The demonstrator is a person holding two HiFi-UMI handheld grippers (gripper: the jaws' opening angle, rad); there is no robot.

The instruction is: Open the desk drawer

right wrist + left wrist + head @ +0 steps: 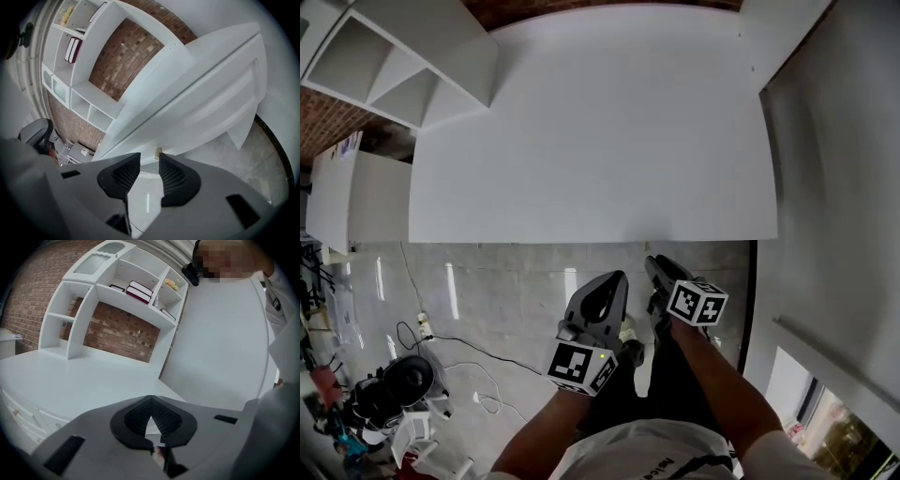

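The white desk [591, 141] fills the head view from above, and both grippers hang below its front edge. My right gripper [149, 157] stands open. A small brass drawer knob [158, 151] shows just past its fingertips, not between the pads. The white drawer front [206, 108] runs up to the right behind the knob. In the head view the right gripper [654, 264] points at the desk's front edge, right of centre. My left gripper [150, 398] is shut with nothing in it. In the head view it [614, 281] hangs just left of the right one. More drawer fronts [23, 416] show at the lower left.
A white hutch with shelves [117, 291] holding books [138, 290] stands at the back of the desk. A white wall [844, 187] lies on the right. A low white cabinet [356, 202] is at the left. Cables and a power strip [422, 328] lie on the tiled floor.
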